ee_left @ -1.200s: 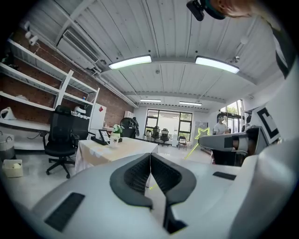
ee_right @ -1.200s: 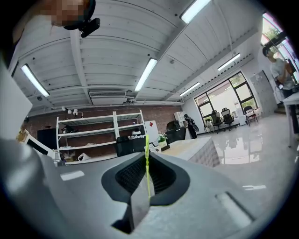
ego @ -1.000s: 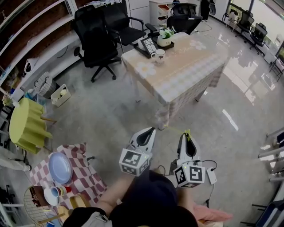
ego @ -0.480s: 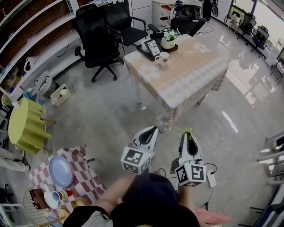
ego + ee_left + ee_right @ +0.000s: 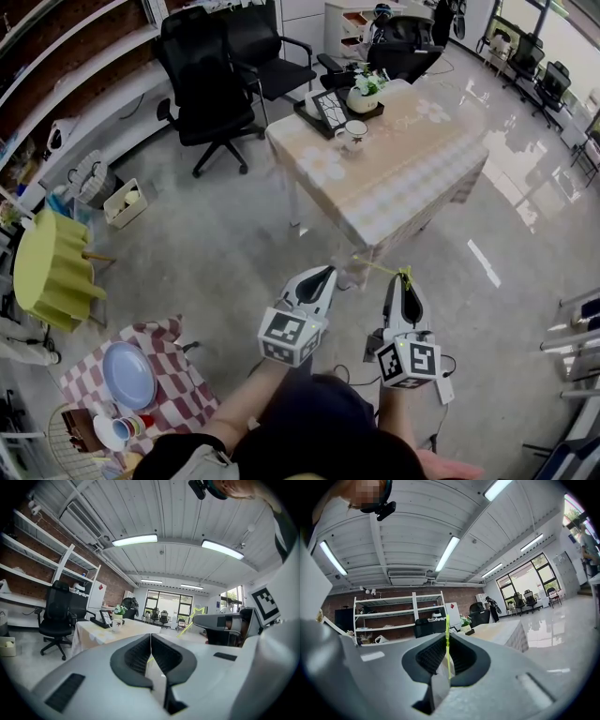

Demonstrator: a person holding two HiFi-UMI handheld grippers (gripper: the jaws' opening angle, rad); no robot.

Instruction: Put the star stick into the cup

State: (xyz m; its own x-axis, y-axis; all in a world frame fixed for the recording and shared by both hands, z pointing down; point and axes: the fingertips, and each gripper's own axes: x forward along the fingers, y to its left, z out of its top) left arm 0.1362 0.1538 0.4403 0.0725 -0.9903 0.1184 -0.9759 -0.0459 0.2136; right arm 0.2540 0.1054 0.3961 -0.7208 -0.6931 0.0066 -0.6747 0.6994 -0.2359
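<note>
The star stick [image 5: 403, 274], a thin yellow-green stick with a star at its end, is clamped in my right gripper [image 5: 405, 279] and pokes out ahead of its tips. In the right gripper view the star stick [image 5: 447, 641] runs upright between the closed jaws. My left gripper [image 5: 321, 273] is level with it on the left, shut and holding nothing. Both are held over the floor, short of the table [image 5: 412, 164]. The white cup [image 5: 354, 134] stands at the table's far end. From the left gripper view I see the cup [image 5: 114, 625] and the star [image 5: 198, 613].
A dark tray [image 5: 328, 106] with a picture frame and a potted plant [image 5: 364, 91] sits beside the cup. Black office chairs [image 5: 208, 80] stand behind the table. At the lower left are a yellow-green round table [image 5: 49, 265] and a checkered cloth [image 5: 164, 370] with a plate.
The table has drifted nearer and to the right in the head view as the person walks toward it. Both grippers keep their pose, and the stick stays clamped.
</note>
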